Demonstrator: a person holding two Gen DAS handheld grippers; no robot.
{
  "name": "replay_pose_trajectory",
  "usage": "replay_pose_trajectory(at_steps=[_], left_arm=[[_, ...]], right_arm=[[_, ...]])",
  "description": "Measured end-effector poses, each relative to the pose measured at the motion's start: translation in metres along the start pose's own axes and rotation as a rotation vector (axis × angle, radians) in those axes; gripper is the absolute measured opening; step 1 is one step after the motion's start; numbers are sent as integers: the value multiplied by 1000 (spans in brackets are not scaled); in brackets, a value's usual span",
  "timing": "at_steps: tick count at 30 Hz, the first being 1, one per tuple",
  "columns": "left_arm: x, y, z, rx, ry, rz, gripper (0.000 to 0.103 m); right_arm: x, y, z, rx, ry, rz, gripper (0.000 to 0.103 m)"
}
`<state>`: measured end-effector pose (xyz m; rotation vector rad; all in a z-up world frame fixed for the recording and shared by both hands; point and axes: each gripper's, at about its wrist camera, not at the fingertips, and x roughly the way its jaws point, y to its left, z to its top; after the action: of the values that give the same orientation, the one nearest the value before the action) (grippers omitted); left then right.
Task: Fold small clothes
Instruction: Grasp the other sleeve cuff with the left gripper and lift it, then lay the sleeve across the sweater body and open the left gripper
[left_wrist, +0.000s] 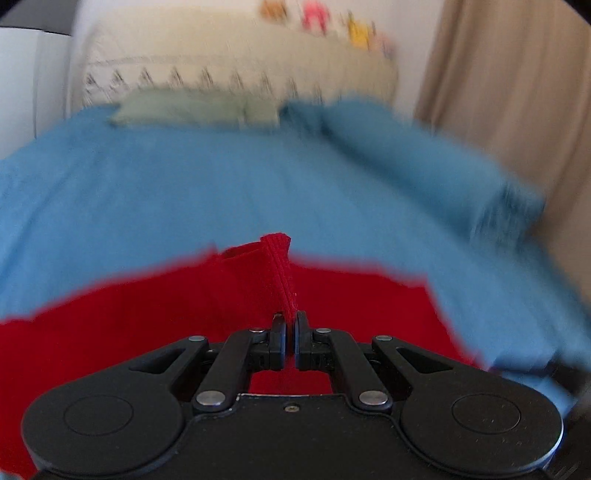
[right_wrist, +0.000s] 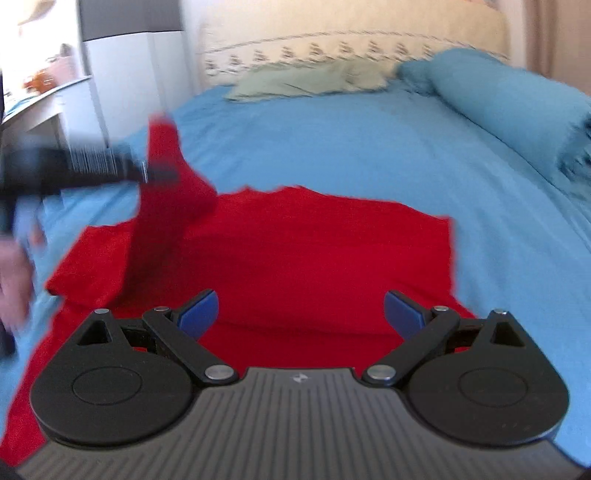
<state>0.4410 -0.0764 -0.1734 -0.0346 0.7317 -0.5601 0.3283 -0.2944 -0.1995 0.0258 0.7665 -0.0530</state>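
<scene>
A red knit garment (right_wrist: 314, 243) lies spread on the blue bedsheet (right_wrist: 369, 147). My left gripper (left_wrist: 290, 319) is shut on a ribbed cuff of the red garment (left_wrist: 279, 269) and holds it lifted above the rest of the cloth. In the right wrist view the left gripper (right_wrist: 162, 173) shows blurred at the left, with the red sleeve (right_wrist: 173, 184) hanging from it. My right gripper (right_wrist: 301, 312) is open and empty, hovering over the near part of the garment.
A rolled blue blanket (right_wrist: 509, 107) lies along the right side of the bed. A green pillow (right_wrist: 306, 81) sits at the headboard (right_wrist: 351, 37). A white shelf unit (right_wrist: 55, 99) stands at the left. A beige curtain (left_wrist: 517, 92) hangs at the right.
</scene>
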Motion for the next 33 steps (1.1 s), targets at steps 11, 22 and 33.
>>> replay_pose_trajectory(at_steps=[11,22,33], left_arm=[[31,-18,-30,104,107,-1,36],[-52,71,-31,47,-20,243,89],[-69,135,-38,-115,-19,348,89]], right_arm=[[23,-51,-15,131,59,44,103],[42,-33,-1,163,84,180,87],[87,3,4,233,128,165,38]])
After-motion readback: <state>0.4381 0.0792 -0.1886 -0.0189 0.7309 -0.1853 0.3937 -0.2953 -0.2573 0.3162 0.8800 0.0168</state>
